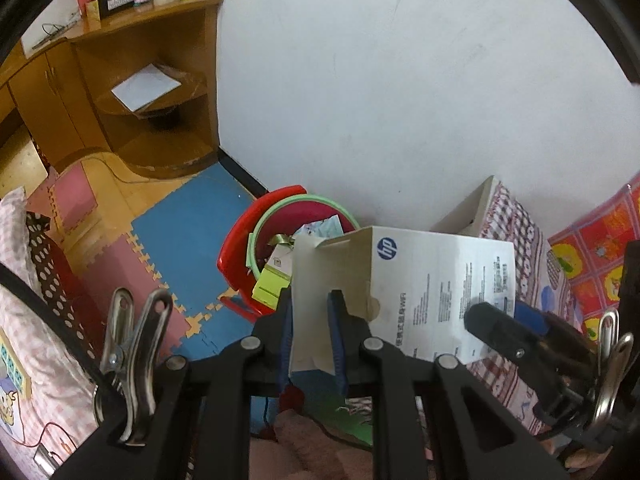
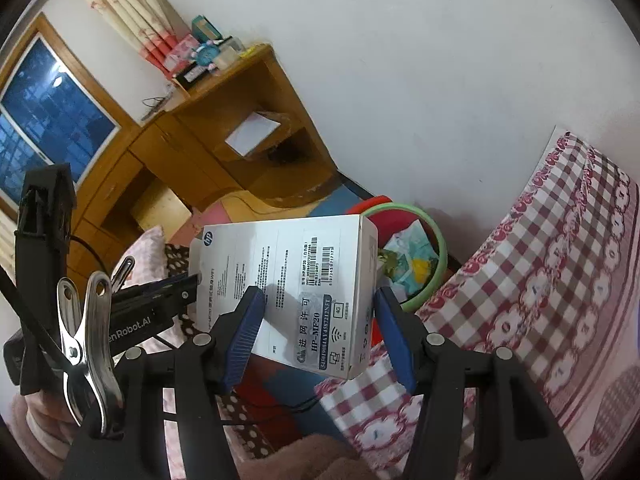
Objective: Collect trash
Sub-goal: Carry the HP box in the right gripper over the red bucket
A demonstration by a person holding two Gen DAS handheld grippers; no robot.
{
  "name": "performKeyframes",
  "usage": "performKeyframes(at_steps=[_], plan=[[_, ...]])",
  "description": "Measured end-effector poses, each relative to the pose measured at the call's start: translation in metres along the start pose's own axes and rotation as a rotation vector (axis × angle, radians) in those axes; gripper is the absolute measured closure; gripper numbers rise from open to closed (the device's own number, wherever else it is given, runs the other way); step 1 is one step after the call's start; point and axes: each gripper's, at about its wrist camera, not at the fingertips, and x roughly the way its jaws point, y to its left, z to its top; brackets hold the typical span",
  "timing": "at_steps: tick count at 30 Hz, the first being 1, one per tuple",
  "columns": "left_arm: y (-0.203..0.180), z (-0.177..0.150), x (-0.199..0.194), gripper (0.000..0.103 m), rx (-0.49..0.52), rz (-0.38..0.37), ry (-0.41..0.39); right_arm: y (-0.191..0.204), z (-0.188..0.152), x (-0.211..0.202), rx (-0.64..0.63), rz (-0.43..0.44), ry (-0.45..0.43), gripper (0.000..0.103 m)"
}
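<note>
A white HP carton [image 1: 436, 280] hangs in the air, held by both grippers. My left gripper [image 1: 310, 308] is shut on the carton's opened end flap [image 1: 308, 280], blue pads on either side of it. My right gripper [image 2: 318, 300] is shut on the carton [image 2: 288, 276], one pad on the printed face and the other behind the far edge. Just beyond and below the carton stands a red bin with a green rim [image 1: 304, 202], also in the right wrist view as the bin [image 2: 438, 248]. Paper and wrappers lie inside it.
A wooden corner desk with open shelves [image 1: 160, 92] stands against the white wall on the left. Blue and pink foam mats [image 1: 180, 232] cover the floor before the bin. A red-checked cloth [image 2: 540, 280] covers furniture on the right. Pink bedding [image 1: 36, 340] lies at lower left.
</note>
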Motion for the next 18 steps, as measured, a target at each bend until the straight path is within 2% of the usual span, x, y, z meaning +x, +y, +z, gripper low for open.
performKeyframes(at_steps=[10,18], plan=[[0.017,0.034,0.044,0.088,0.015,-0.01,0.055,-0.004,0.027,0.048,0.054,-0.025,0.045,0.044],[0.045,0.061,0.097,0.088,0.056,-0.078,0.126,-0.002,0.04,0.097,0.127,-0.121,0.088,0.044]])
